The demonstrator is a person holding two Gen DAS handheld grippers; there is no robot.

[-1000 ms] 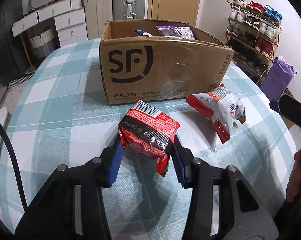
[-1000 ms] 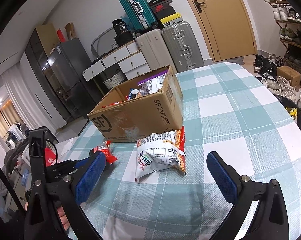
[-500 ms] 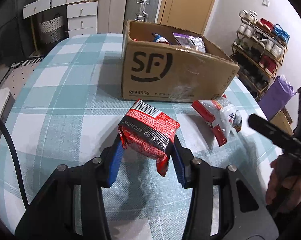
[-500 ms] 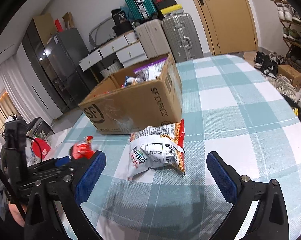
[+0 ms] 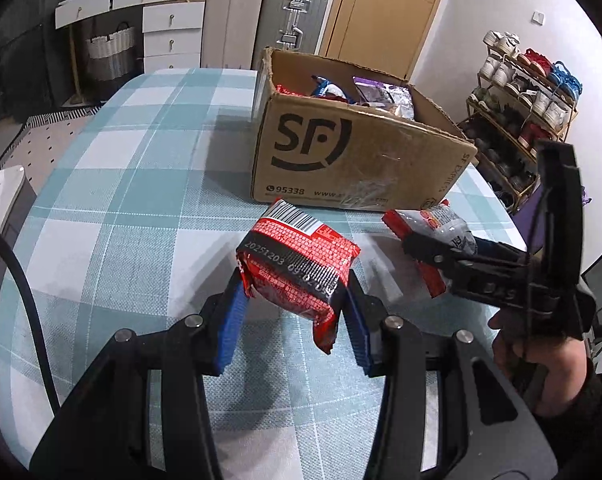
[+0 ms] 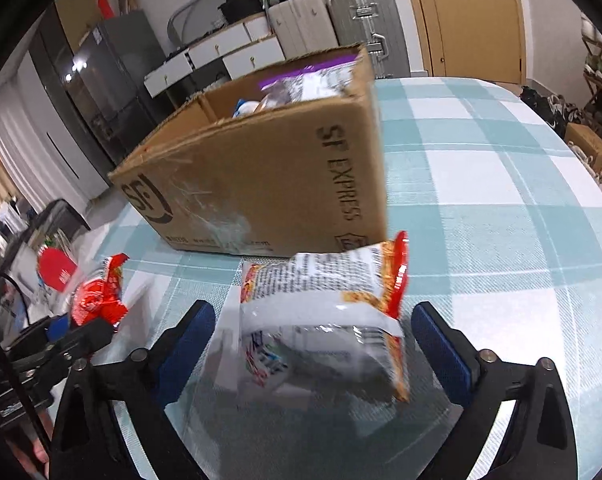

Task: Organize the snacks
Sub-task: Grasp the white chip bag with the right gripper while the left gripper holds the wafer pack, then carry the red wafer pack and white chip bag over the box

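Left gripper (image 5: 293,312) clamps red snack packet (image 5: 297,268); right gripper (image 6: 313,344) closing around white snack bag (image 6: 321,320).
Centre bag between pads before squeezing; pads not yet touching.

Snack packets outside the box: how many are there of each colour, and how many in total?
Red and black packet, held between the left gripper's fingers: 1
White and red packet, lying on the table by the cardboard box, with the right gripper's fingers closing around it: 1
Total: 2
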